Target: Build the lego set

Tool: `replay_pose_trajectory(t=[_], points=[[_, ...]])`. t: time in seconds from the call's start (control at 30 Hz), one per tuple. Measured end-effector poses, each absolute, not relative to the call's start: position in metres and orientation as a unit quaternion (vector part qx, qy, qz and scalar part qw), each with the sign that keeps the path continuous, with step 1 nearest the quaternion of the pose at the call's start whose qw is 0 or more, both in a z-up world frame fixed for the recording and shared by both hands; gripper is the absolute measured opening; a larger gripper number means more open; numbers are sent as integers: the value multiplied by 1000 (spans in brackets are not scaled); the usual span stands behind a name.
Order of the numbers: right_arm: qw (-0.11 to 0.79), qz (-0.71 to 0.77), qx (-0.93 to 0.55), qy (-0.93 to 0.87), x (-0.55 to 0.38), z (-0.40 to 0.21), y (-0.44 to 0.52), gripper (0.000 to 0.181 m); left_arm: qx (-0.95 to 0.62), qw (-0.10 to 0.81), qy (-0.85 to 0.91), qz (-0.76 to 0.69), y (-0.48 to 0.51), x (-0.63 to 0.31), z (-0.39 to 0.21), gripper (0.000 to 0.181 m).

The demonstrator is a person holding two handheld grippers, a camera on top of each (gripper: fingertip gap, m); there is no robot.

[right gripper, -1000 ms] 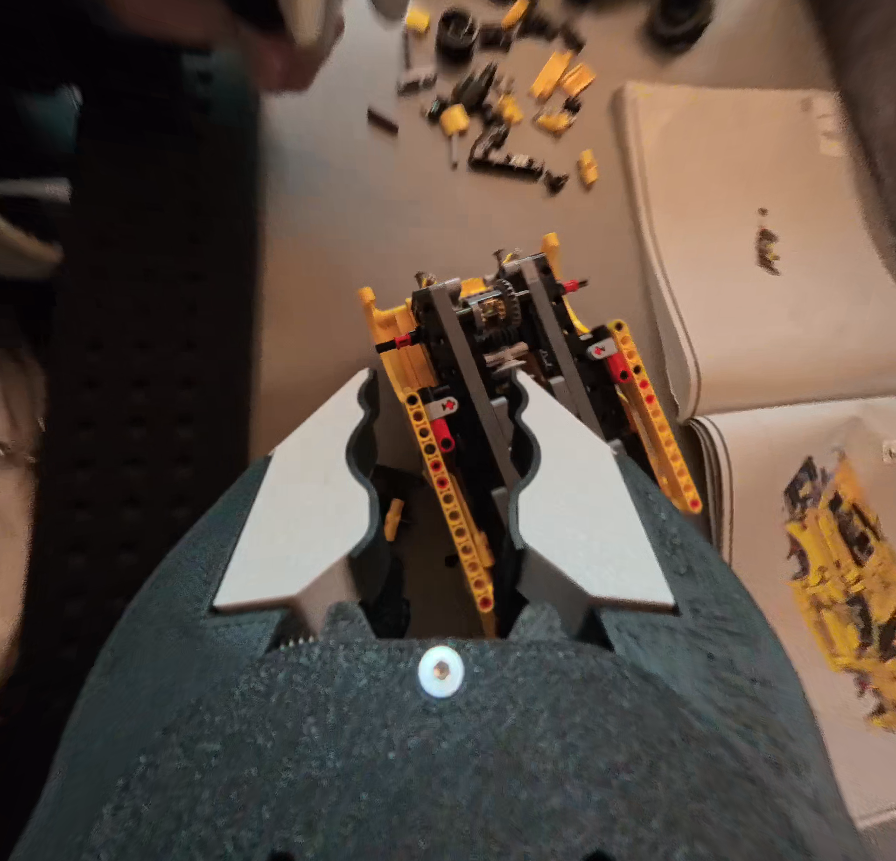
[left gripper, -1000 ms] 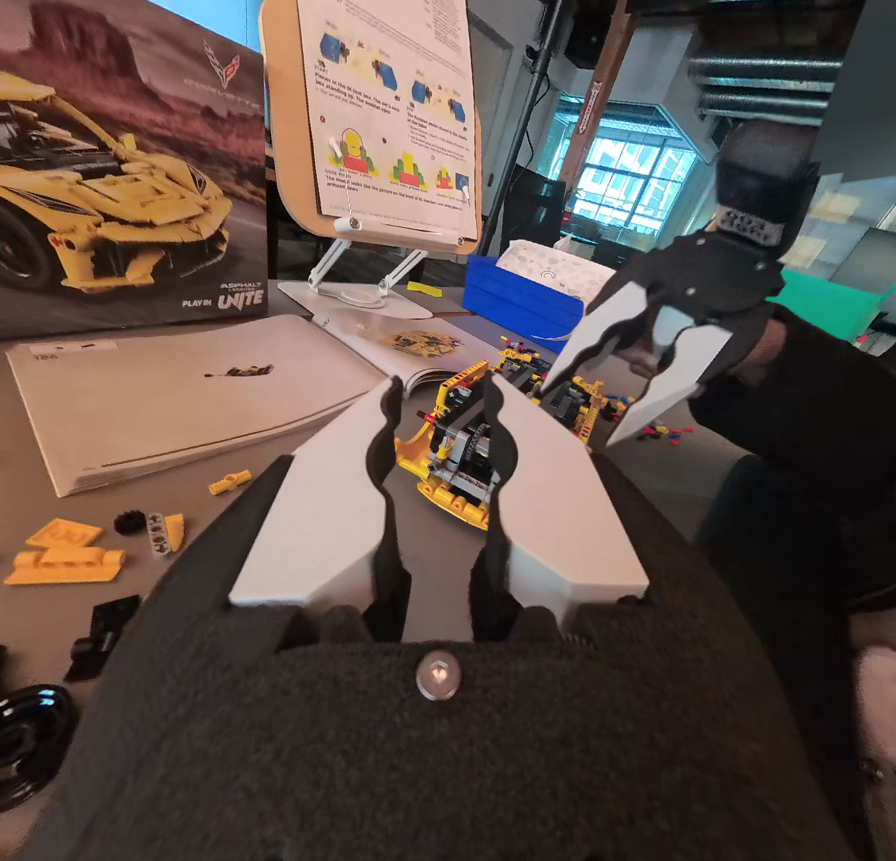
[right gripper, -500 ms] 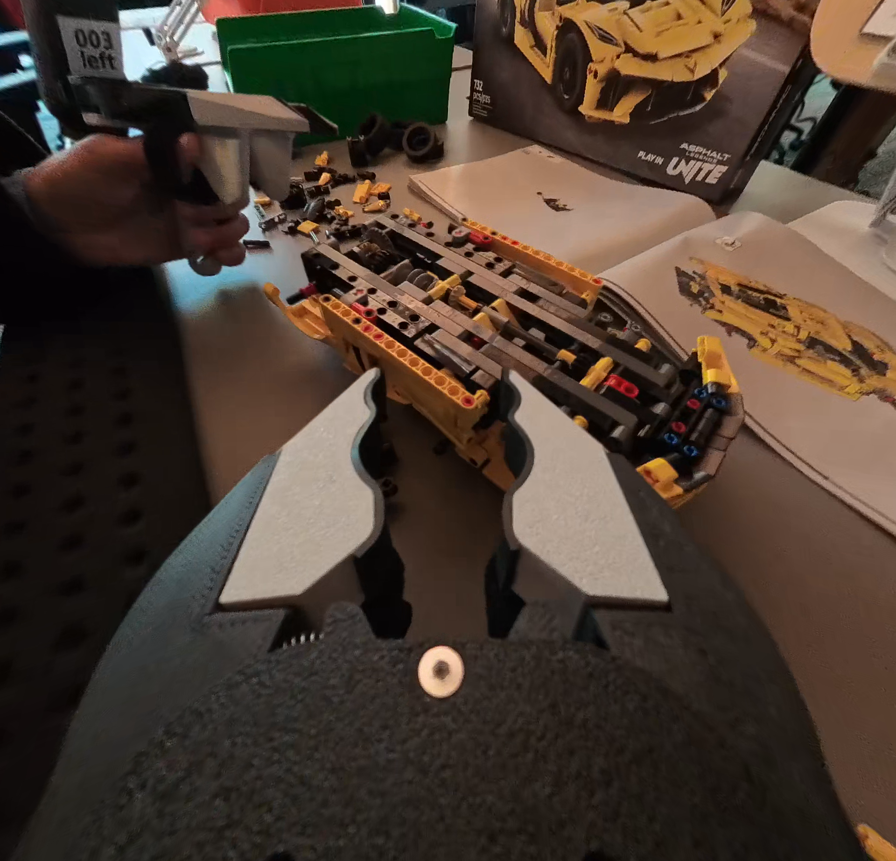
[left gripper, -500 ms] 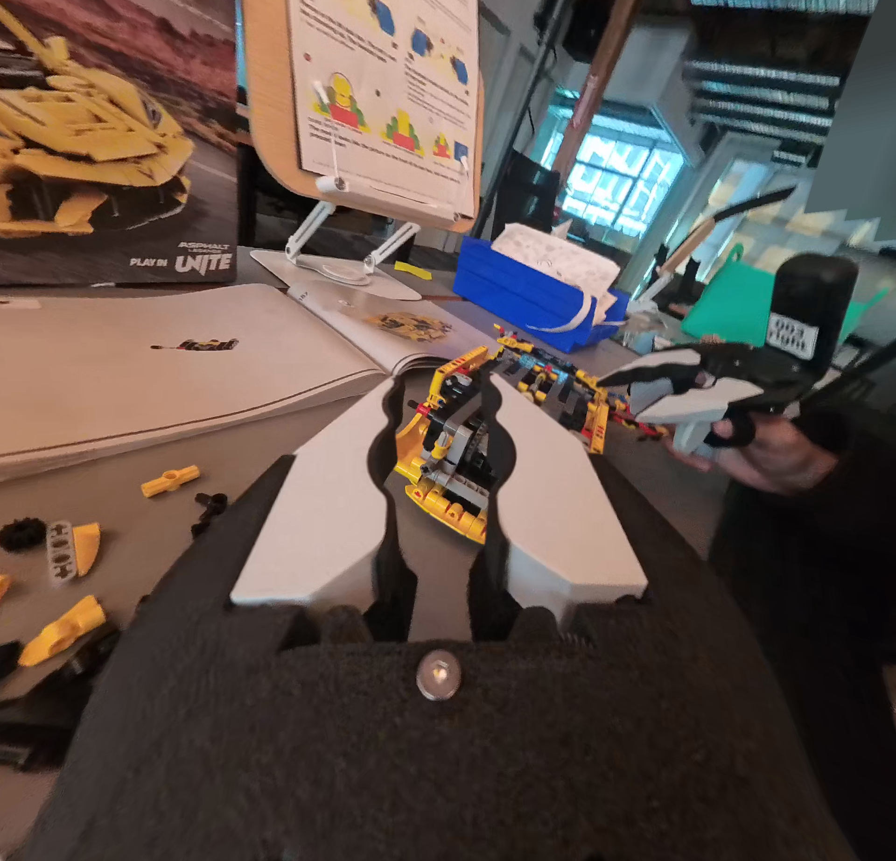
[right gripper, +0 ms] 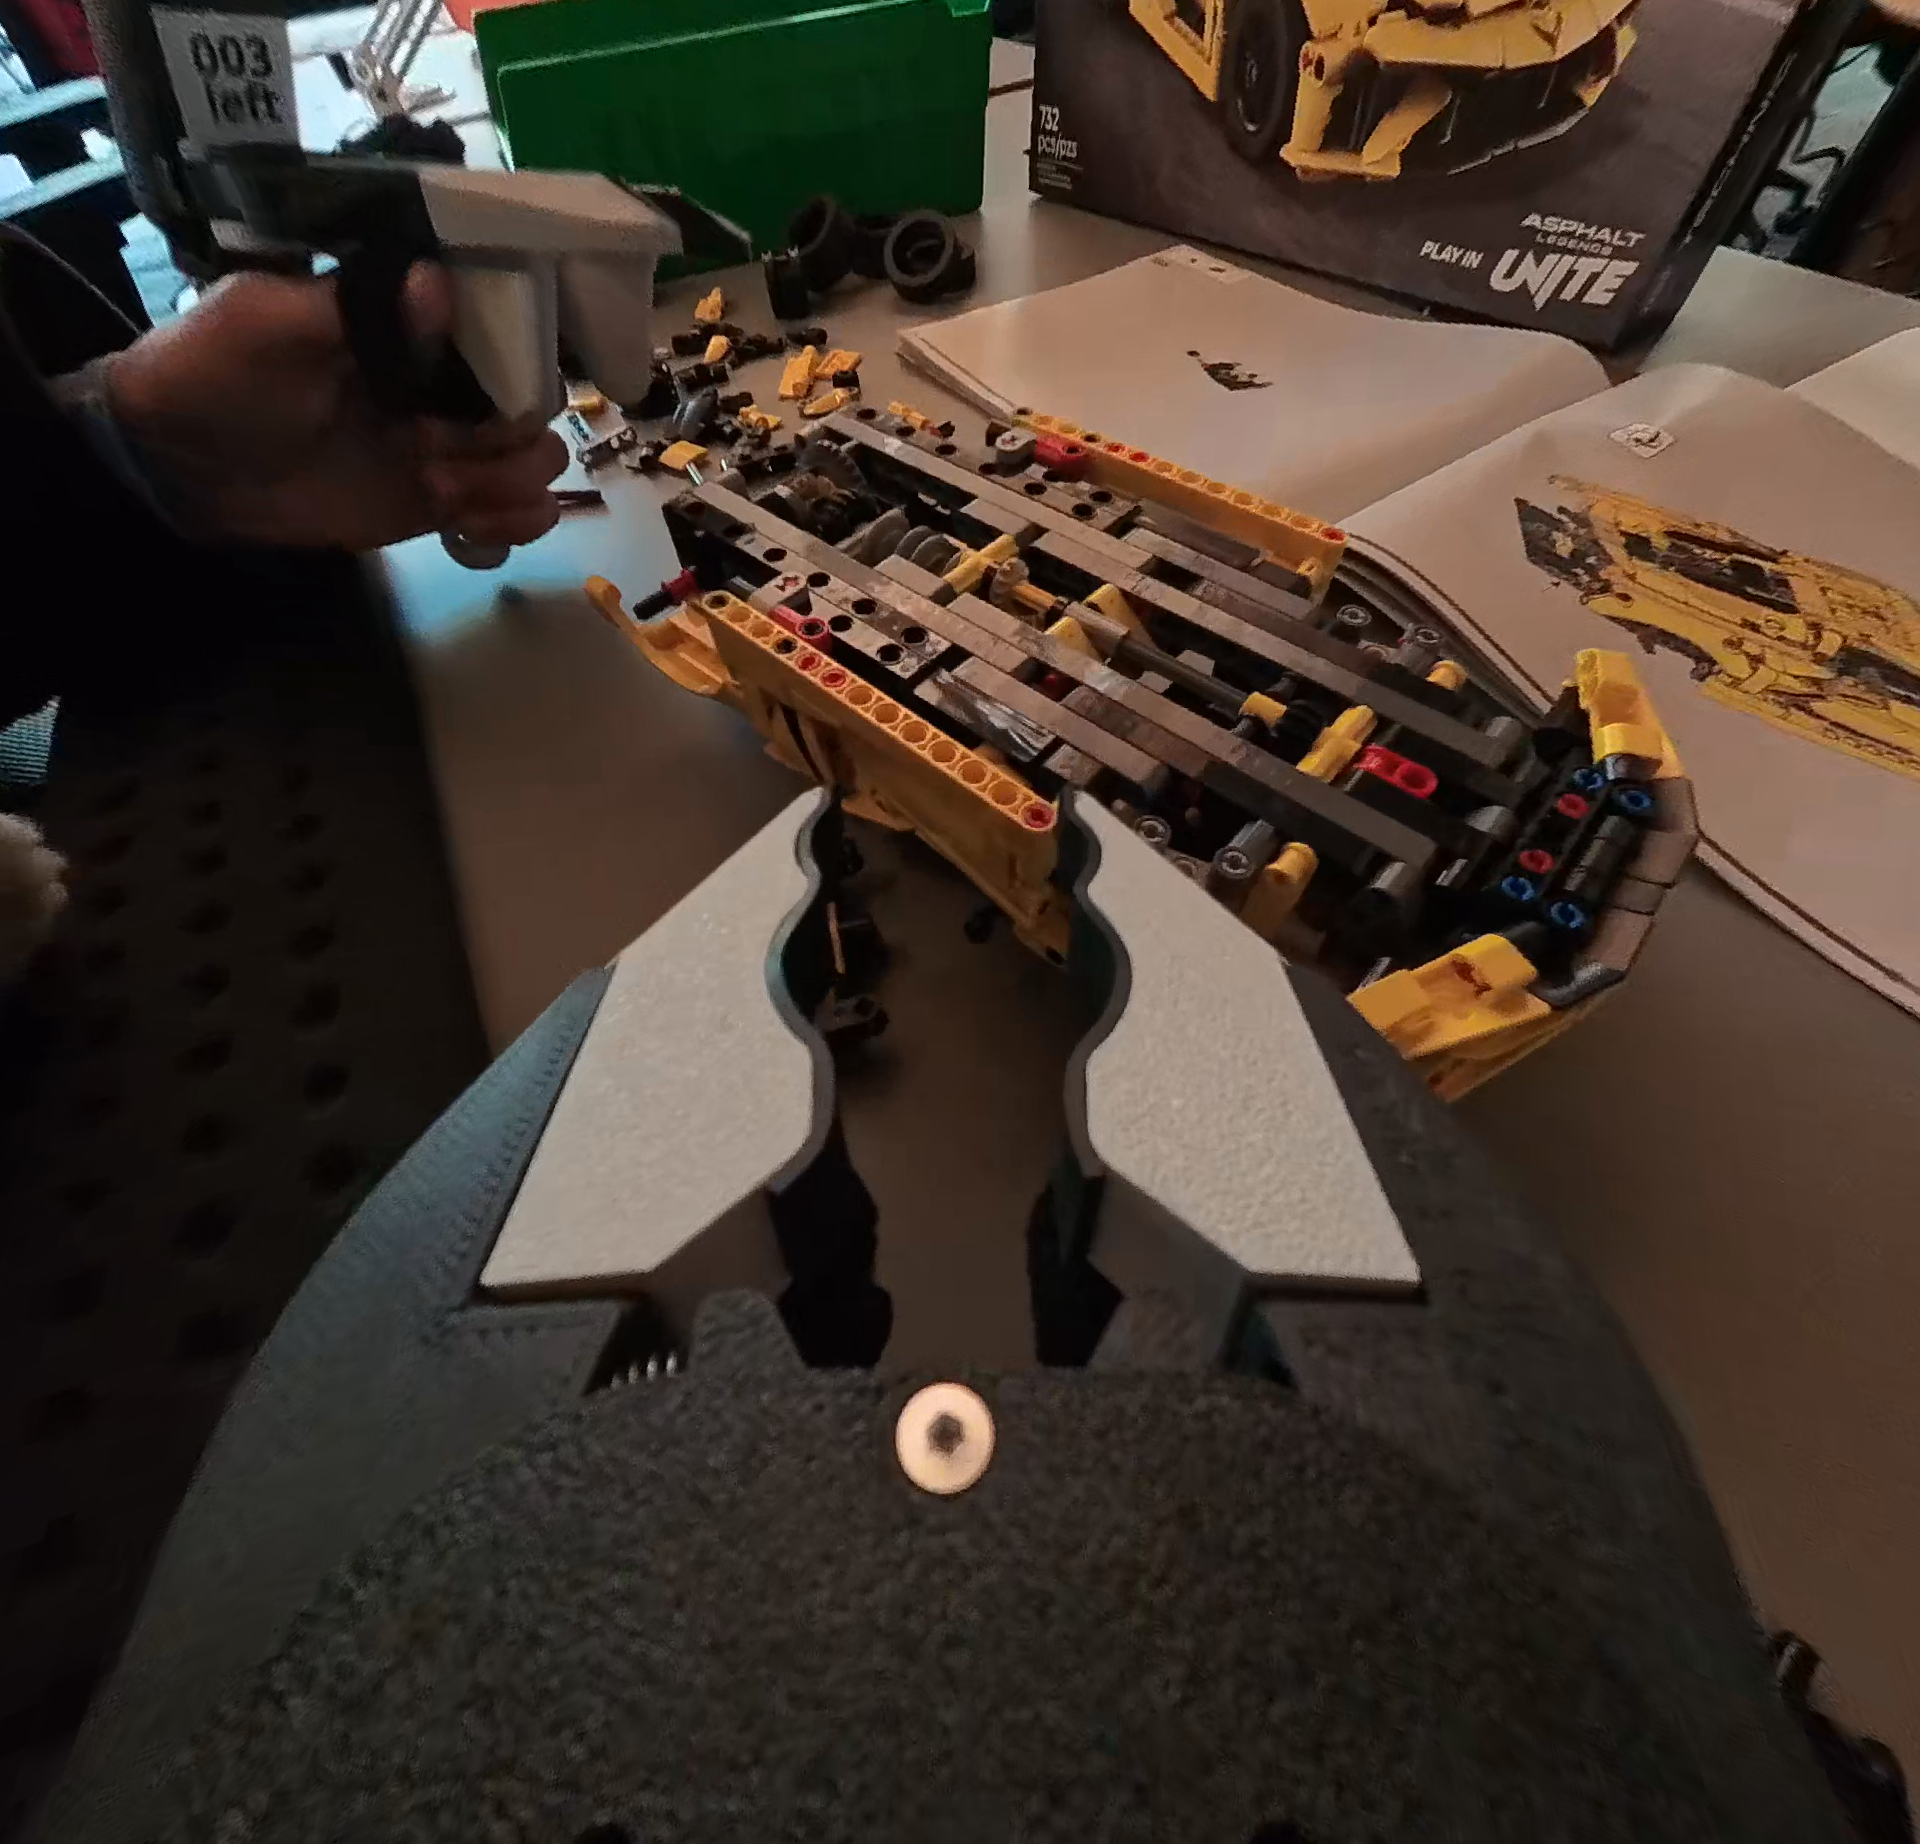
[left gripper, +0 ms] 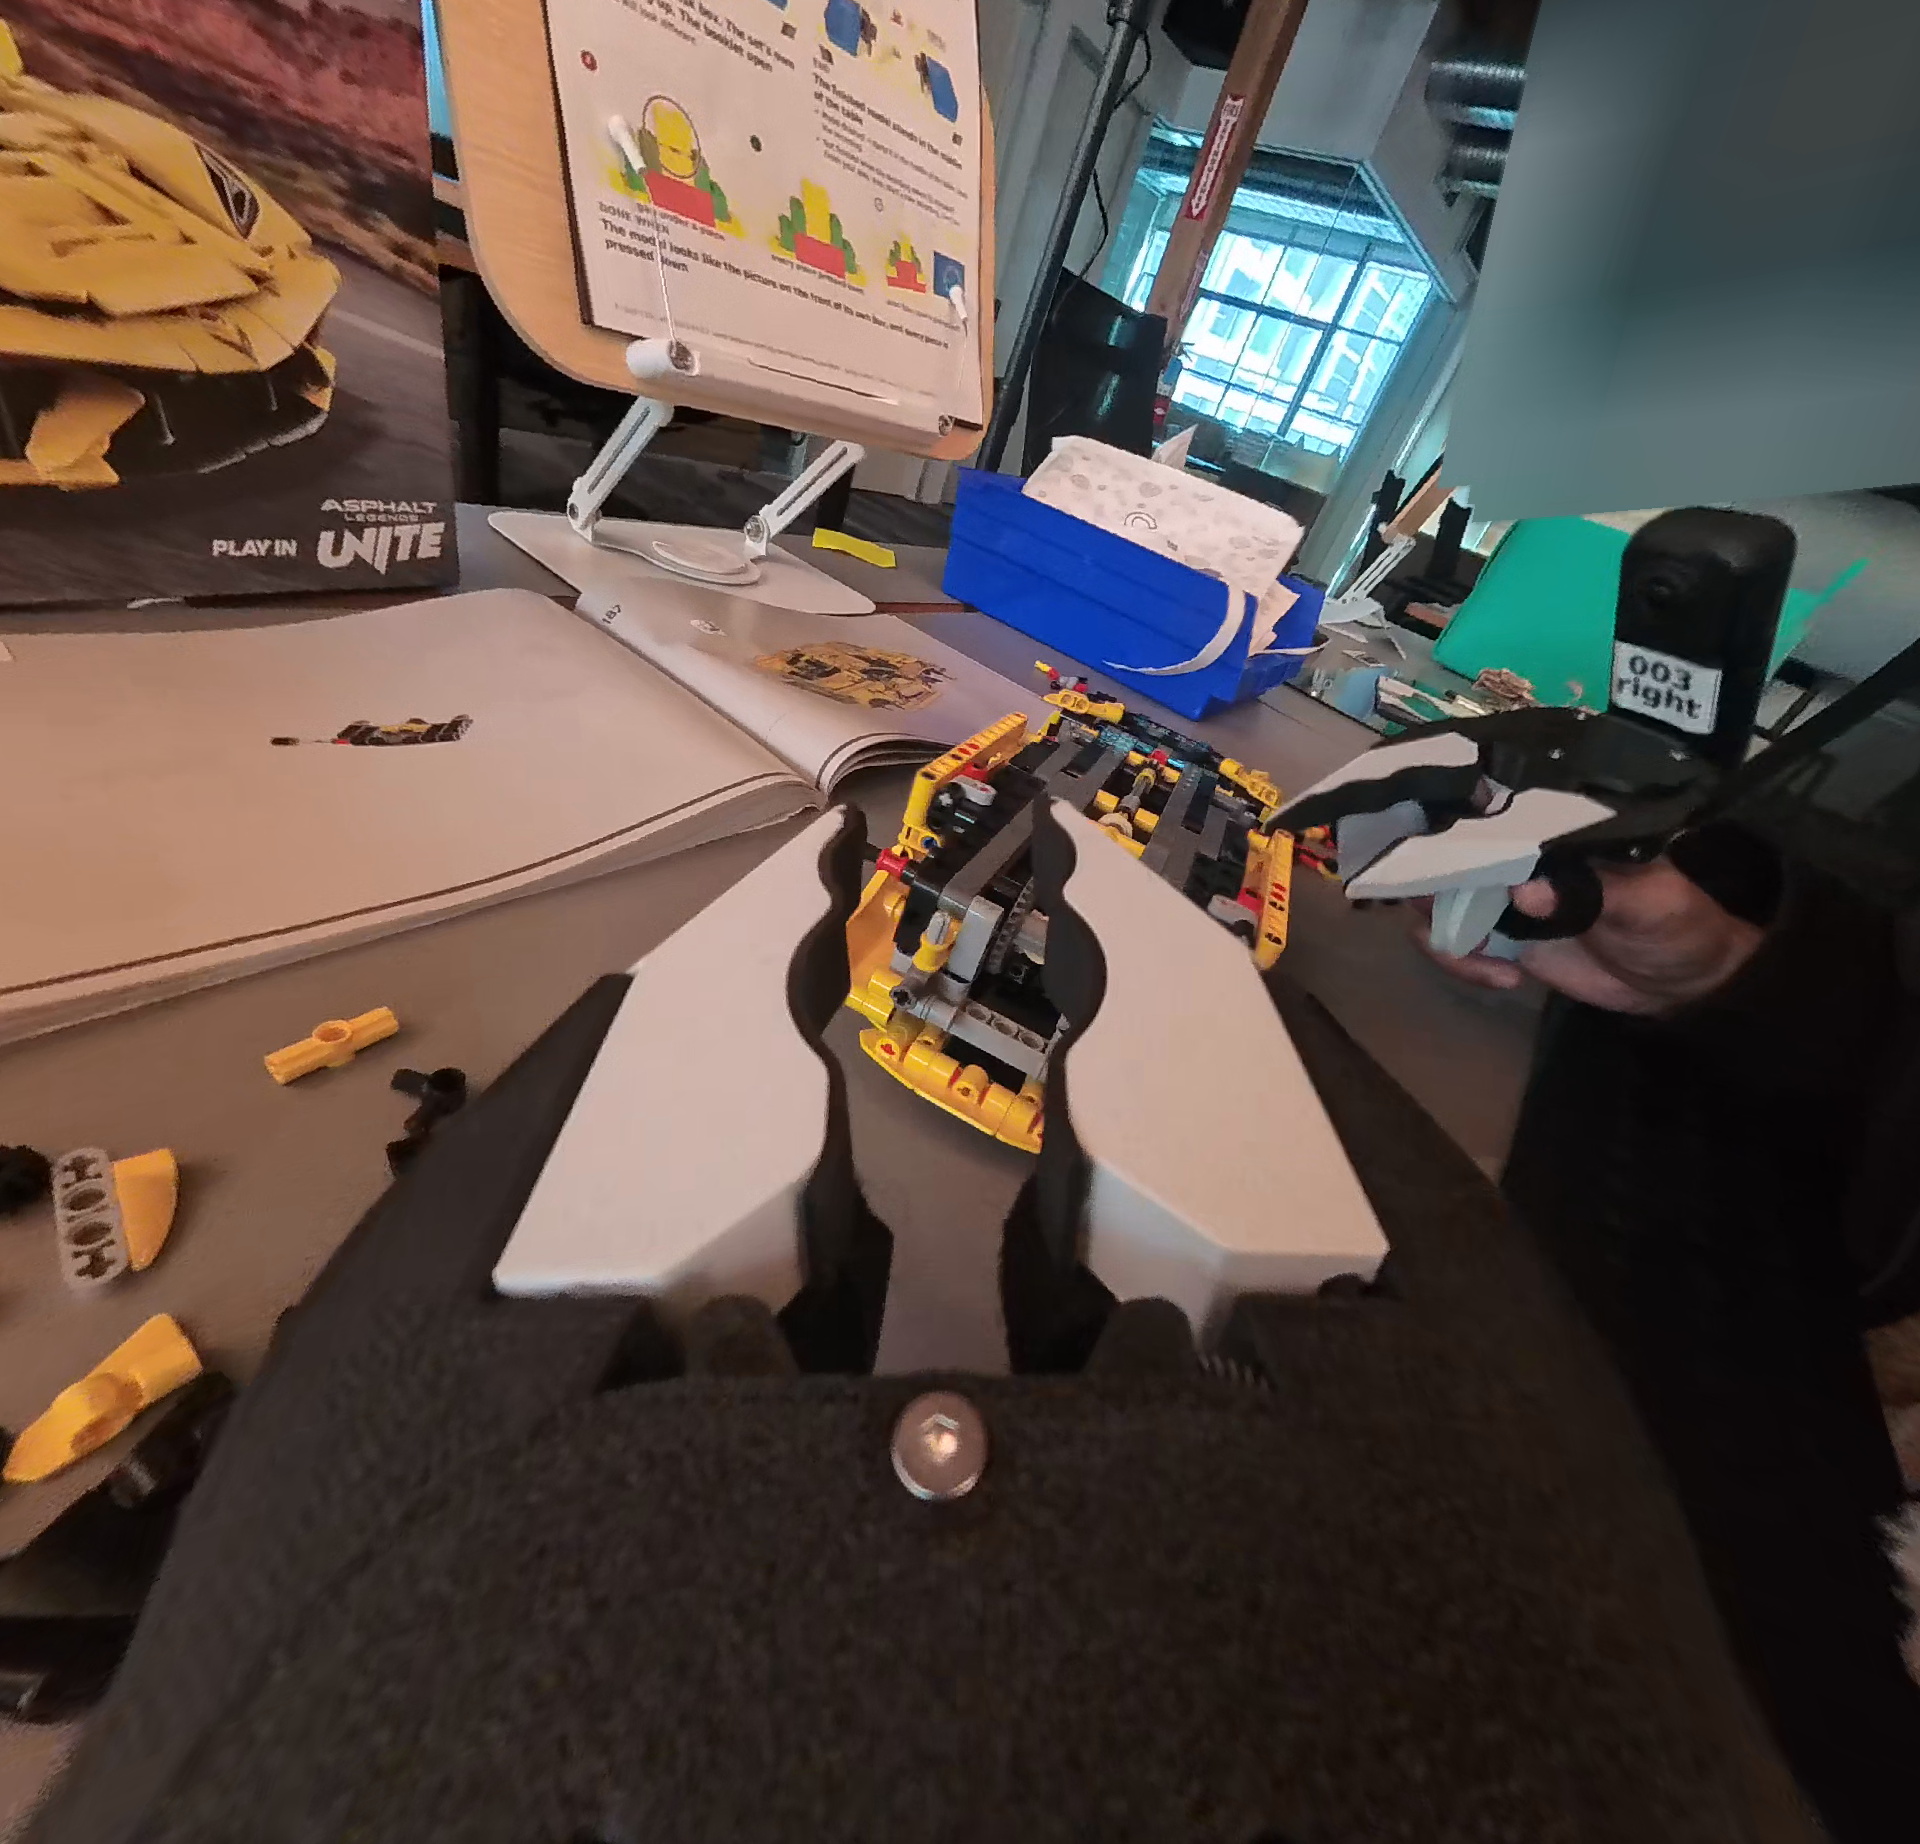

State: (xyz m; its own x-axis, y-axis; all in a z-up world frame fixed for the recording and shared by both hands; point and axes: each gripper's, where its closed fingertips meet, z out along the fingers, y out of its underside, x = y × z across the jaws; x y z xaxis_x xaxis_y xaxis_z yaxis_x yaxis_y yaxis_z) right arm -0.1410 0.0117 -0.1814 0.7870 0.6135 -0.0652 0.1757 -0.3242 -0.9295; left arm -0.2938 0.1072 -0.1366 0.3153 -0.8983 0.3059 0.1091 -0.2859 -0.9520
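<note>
Near the middle of the bench (right gripper: 623,755), beside the open instruction booklet (left gripper: 416,755), the half-built car frame (right gripper: 1091,651) lies flat with neither tool on it. That is the change: a second ago your right tool (right gripper: 940,828) looked steeply down over the frame from one end; now it has dropped low and swung round to the frame's long yellow side, tips just short of the yellow holed beam (right gripper: 883,724). Its jaws stand moderately apart and hold nothing. Your left tool (left gripper: 940,828) has edged closer to the frame's end with the gears, its jaws likewise part-open and empty, the frame's end showing between its tips but, as far as I can tell, not touched.

So you have stopped inspecting and lined up on the frame from two sides: left at the end, right at the flank. I judge that as a set-up to steady or turn the frame, not to fit a piece, since you carry none.

Loose pieces (right gripper: 727,381) are scattered behind your left tool, with black tyres (right gripper: 914,256) by the green bin (right gripper: 748,101); a yellow connector (left gripper: 330,1044) lies near the booklet's edge. A few small black pieces (right gripper: 852,1005) sit on the bench right under your right tool; mind them as you close in.
</note>
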Motion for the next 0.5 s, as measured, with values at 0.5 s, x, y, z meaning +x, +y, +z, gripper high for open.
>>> replay_pose_trajectory(t=[0.5], points=[[557,201,-758,-275,-142,-166,11,40,-622,509,239,-545,111,-319,-122,32]])
